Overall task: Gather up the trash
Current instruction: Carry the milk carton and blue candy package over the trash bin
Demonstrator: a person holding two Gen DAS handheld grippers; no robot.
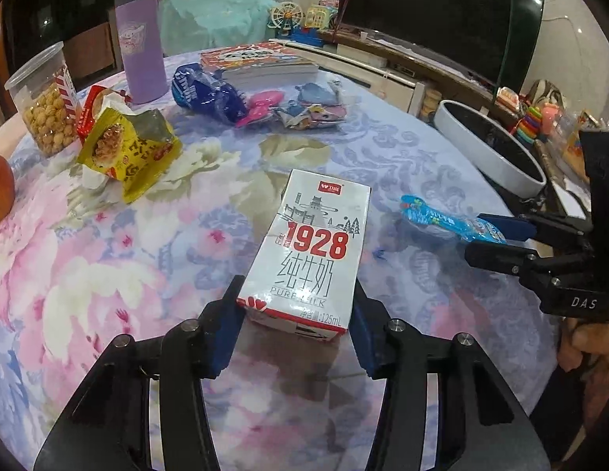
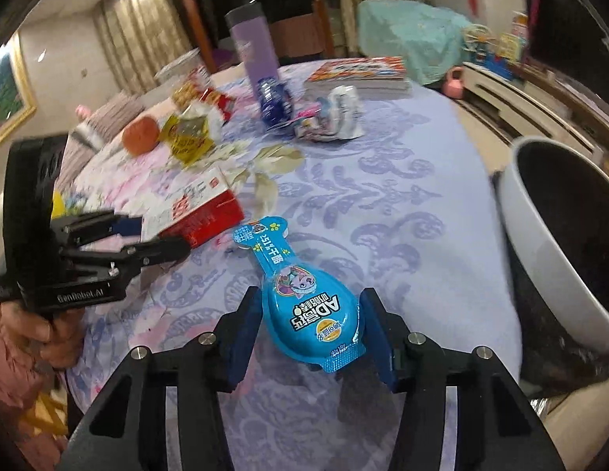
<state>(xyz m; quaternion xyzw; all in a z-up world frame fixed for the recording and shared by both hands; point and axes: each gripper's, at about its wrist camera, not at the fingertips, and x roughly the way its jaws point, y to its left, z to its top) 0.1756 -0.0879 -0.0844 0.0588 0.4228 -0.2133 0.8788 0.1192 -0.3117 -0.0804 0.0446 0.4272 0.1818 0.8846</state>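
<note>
where the bin [image 2: 540,243] runs off frame, its far rim is cut.

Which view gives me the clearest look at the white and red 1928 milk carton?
The left wrist view: the white and red milk carton lies centred between the left gripper fingers, its printed face sharp. In the right wrist view the carton sits far left, blurred, seen edge-on, partly behind that gripper.

glossy paper milk carton [image 1: 310,251], shiny blue plastic wrapper [image 2: 304,290], soft printed cloth tablecloth [image 1: 108,267], matt black claw arms.
</note>
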